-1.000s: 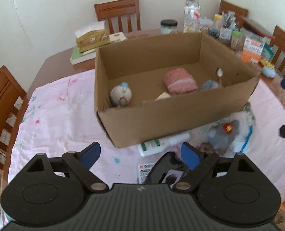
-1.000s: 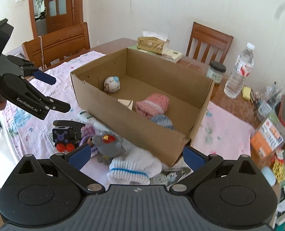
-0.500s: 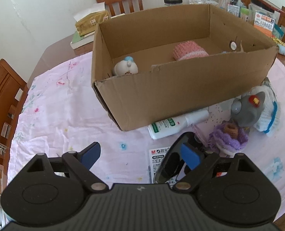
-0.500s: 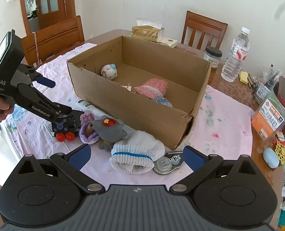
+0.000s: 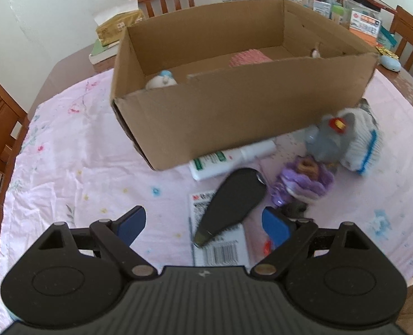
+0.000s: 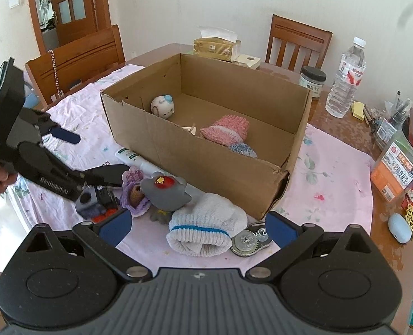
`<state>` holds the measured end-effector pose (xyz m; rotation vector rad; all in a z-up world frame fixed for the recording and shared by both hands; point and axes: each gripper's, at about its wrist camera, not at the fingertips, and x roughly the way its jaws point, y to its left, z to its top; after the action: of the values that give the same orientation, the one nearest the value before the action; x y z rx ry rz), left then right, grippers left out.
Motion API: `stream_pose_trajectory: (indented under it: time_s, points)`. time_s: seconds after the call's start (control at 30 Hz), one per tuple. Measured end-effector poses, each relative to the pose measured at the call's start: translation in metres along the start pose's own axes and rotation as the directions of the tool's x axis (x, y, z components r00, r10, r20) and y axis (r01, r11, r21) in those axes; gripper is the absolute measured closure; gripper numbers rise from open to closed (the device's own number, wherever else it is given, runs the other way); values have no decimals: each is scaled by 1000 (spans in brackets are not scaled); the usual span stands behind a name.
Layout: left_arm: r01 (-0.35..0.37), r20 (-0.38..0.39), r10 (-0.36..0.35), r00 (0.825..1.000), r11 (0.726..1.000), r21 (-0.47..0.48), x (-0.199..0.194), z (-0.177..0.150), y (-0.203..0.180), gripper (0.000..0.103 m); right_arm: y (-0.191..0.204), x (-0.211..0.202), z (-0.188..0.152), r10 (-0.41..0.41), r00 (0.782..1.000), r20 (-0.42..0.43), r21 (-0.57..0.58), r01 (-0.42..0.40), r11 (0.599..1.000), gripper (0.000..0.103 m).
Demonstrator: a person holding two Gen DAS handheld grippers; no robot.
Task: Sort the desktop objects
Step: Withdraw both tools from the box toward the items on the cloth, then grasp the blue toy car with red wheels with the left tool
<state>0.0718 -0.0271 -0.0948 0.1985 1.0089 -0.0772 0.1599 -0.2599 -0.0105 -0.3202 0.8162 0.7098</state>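
An open cardboard box (image 5: 248,111) (image 6: 206,150) holds a white round figurine (image 6: 164,106), a pink knitted piece (image 6: 225,129) and a blue-white knitted piece (image 6: 242,149). In front of it lie a white tube (image 5: 228,159), a black oblong case (image 5: 231,199) (image 6: 108,173) on a white labelled pack (image 5: 223,247), a purple crochet piece (image 5: 304,182), a grey plush toy (image 5: 332,139) (image 6: 166,192) and a white knitted hat (image 6: 206,233). My left gripper (image 5: 203,220) (image 6: 80,157) hangs open just above the black case, not pressing on it. The right gripper (image 6: 198,226) stands open over the hat, holding nothing.
A small wheeled toy block (image 6: 89,199) and a round tape measure (image 6: 246,241) lie on the pink cloth (image 5: 66,167). A tissue box (image 6: 216,46), jar (image 6: 313,81), water bottle (image 6: 346,83) and stationery clutter (image 6: 396,153) crowd the back and right. Wooden chairs (image 6: 298,42) surround the table.
The left gripper has sunk toward the table and come closer to the black case, which now lies between its fingers in view. The right gripper has barely shifted.
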Motion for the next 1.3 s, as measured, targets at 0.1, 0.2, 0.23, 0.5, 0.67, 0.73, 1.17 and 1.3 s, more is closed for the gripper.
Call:
stream_pose_trajectory:
  time_s: [0.1,0.2,0.23,0.5,0.67,0.73,1.17,1.3]
  points:
    - [9,-3,-9,1000,1000,3,-4,-4,-5,13,-1,0,1,6,1000,2,2,-6,1000,0]
    - [25,-5,-25,1000,1000,-5,-7,-7,-9,13,-1,0,1,10,1000,3,4,-10,1000,0]
    - [31,-5,-32,999,999,-7,-8,-8,-10,13,-2,0,1,12,1000,4,4,-12,1000,0]
    - [77,-3,-77,997,997,12,-8,-10,-30,13,-3,-1,0,20,1000,8,8,-20,1000,0]
    - [129,18,-129,991,992,4,-11,-11,-37,14,-5,-4,-4,16,1000,5,4,-16,1000,0]
    - [147,15,-147,989,989,-3,-10,-12,-41,16,-7,-4,-6,15,1000,1,6,-15,1000,0]
    - [175,-9,-175,984,984,-8,15,-7,-68,48,-20,-6,-19,23,1000,-21,26,-22,999,0]
    - [183,-9,-183,983,983,-9,13,-11,-64,50,-20,-6,-20,25,999,-26,13,-25,1000,0]
